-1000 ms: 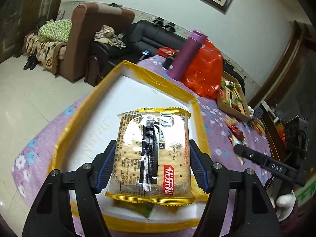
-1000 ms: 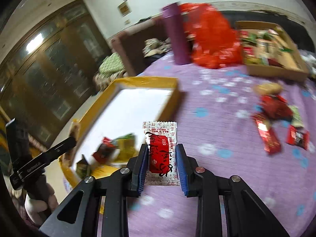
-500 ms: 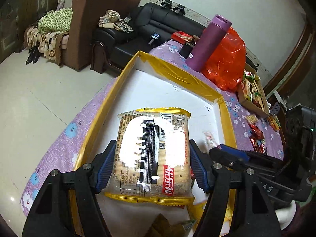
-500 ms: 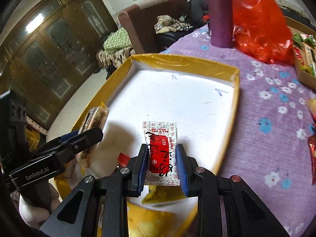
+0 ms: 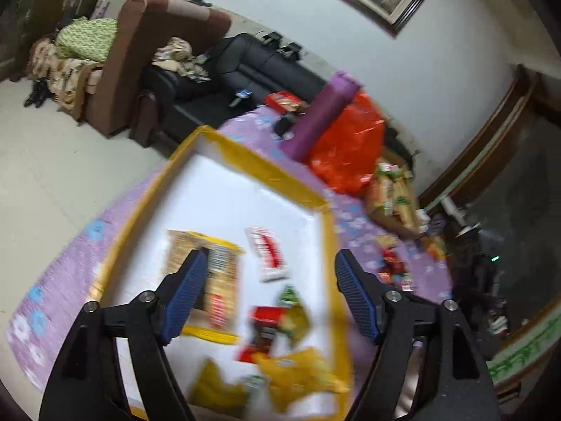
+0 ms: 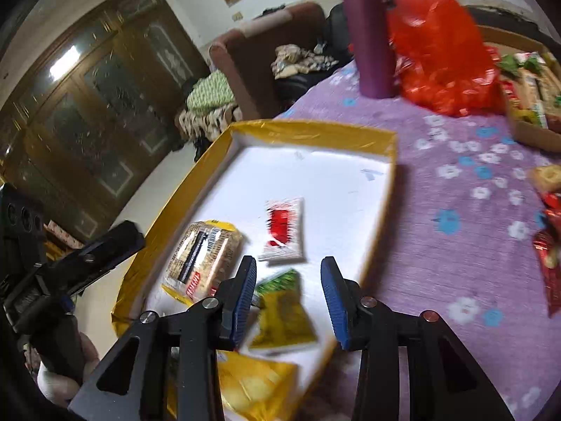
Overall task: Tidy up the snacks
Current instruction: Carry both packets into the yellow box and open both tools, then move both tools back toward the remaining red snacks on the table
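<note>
Left wrist view: the left gripper (image 5: 268, 280) hangs with jaws spread wide and empty above the yellow-rimmed tray (image 5: 245, 159). The cracker pack (image 5: 210, 273) lies flat near the tray's left edge, the red-and-white sachet (image 5: 268, 254) just beside it.

Right wrist view: the right gripper (image 6: 287, 298) is also parted and empty over the tray's near edge, above a green-yellow packet (image 6: 284, 312); loose snacks (image 6: 548, 245) lie on the purple tablecloth (image 6: 455, 245).

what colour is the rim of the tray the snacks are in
Yellow, around a white floor; the tray shows best in the right wrist view.
</note>
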A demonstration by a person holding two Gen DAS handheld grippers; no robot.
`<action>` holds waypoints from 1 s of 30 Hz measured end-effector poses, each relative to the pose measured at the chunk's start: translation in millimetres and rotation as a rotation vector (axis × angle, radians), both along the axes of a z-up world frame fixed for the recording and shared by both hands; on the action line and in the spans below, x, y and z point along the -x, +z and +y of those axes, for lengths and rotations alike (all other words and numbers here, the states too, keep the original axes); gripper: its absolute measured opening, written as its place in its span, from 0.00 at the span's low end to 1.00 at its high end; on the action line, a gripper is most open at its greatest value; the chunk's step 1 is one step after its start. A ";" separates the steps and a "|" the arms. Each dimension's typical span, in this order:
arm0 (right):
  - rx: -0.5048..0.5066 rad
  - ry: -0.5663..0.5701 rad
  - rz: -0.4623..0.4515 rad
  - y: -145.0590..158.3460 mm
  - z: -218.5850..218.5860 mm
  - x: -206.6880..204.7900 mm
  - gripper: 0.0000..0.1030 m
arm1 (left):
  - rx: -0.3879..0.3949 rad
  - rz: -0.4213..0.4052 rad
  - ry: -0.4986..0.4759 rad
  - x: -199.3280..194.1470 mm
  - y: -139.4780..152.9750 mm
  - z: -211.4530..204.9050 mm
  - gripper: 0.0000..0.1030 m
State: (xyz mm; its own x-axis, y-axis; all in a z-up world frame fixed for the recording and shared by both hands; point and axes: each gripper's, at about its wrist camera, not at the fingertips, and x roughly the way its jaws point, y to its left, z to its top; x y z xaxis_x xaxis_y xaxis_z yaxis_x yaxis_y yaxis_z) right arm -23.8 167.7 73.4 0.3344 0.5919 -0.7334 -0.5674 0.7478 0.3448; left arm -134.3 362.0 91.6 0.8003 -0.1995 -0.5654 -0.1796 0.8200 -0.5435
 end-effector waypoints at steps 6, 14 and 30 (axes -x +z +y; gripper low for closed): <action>-0.033 -0.146 -0.047 16.4 -96.9 0.6 0.45 | 0.159 -0.089 -0.117 10.5 7.9 -39.3 0.81; -0.034 -0.493 -0.029 15.6 -280.7 -11.6 0.51 | 0.225 0.036 -0.271 -12.8 -12.8 -103.1 0.81; 0.073 -0.475 -0.016 -16.0 -252.0 -127.0 0.55 | 0.151 0.173 -0.356 -26.3 -22.0 -172.1 0.81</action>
